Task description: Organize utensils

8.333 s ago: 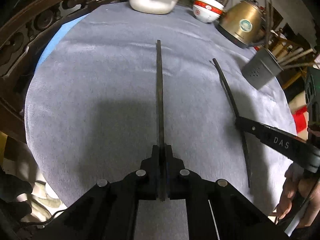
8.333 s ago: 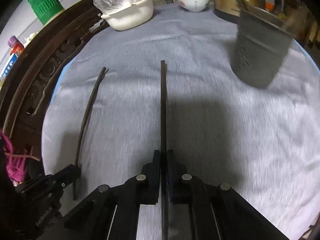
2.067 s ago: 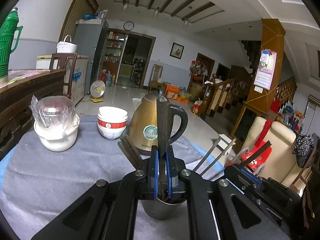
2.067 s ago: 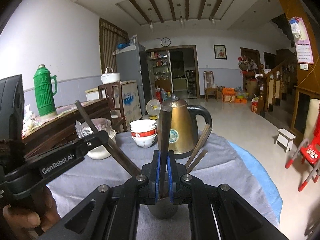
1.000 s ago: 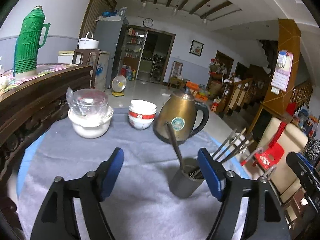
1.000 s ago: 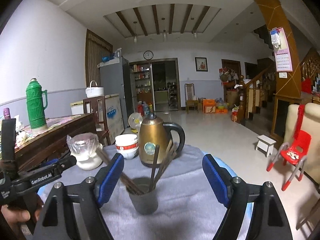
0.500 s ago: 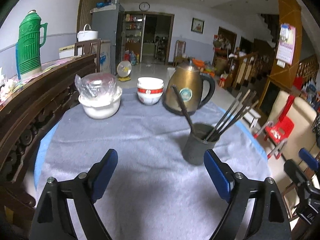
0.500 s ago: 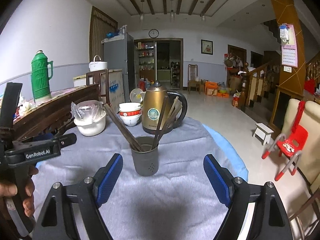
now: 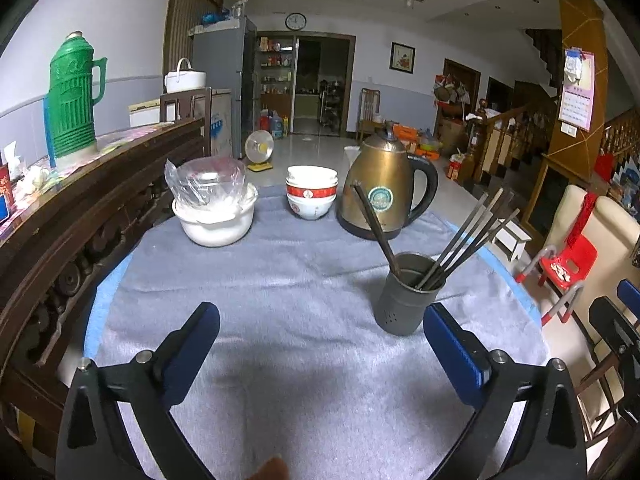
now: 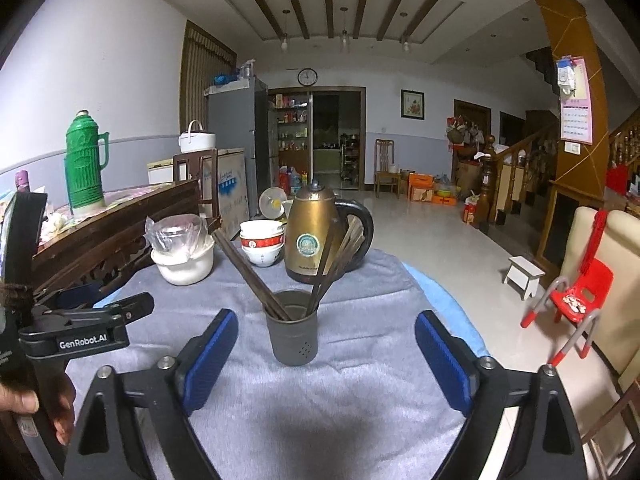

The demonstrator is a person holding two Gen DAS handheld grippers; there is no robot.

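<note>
Each wrist view looked forward, low over the round table covered in grey cloth (image 9: 280, 280) toward the room beyond. The left one sat to the left and tilted down, the dark grey perforated metal holder (image 9: 406, 300) right of centre. The right one faced more level, the holder (image 10: 293, 336) near and central. Both shared the brass-coloured electric kettle (image 9: 380, 192) (image 10: 310, 236).

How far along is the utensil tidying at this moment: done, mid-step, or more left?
Looks essentially done. The chopsticks all stand in the grey holder, and none shows on the visible part of the grey cloth. Nothing is in hand: the left gripper and right gripper both have jaws wide apart and empty, short of the holder. Nothing visible remains to collect.
</note>
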